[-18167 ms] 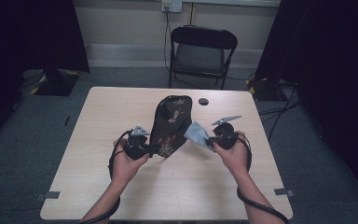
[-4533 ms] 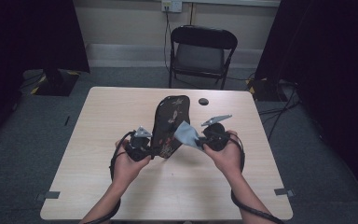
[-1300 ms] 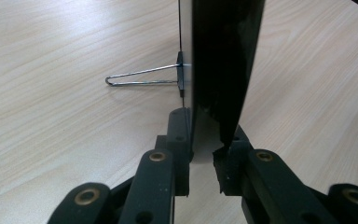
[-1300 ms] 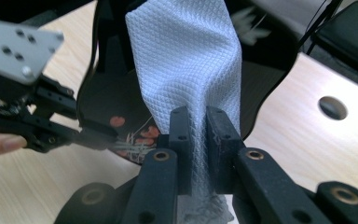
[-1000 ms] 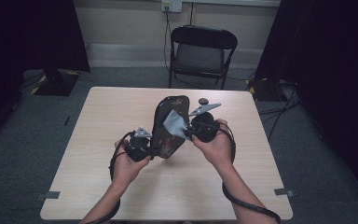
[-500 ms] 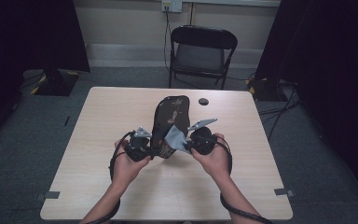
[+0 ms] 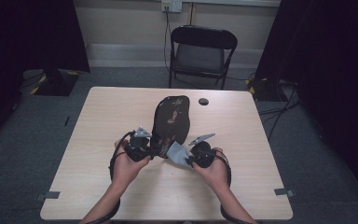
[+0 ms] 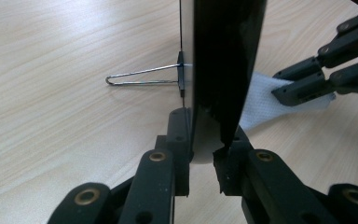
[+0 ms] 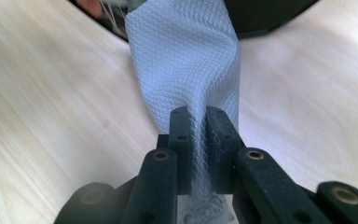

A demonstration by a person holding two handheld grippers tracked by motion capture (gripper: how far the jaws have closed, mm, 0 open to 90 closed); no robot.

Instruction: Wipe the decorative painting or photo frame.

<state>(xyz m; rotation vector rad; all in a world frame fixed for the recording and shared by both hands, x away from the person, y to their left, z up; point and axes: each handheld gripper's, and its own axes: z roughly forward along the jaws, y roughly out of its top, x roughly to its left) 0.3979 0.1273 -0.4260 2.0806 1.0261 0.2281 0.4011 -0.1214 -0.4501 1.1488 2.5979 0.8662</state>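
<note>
Now the left tongs are clamped hard on the near edge of the mirror, a dark oval panel held upright on edge at the middle of the worktop. In the left gripper view the jaws pinch that thin edge from both sides, and a wire stand juts from the mirror's back, lying low over the wood. Just right of the mirror, the right tongs are closed tight on a pale blue cloth, whose free end reaches up against the mirror's face. The right gripper view shows the quilted cloth bunched between the jaws and fanning out toward the dark rim above.

To wipe well, I judge the left grip should stay firm and steady so the mirror does not rock. The cloth should be pressed flat on the face and drawn in even strokes, with only fabric, not the hard jaws, meeting the glass. Beyond the mirror, a small black disc sits well clear.
</note>
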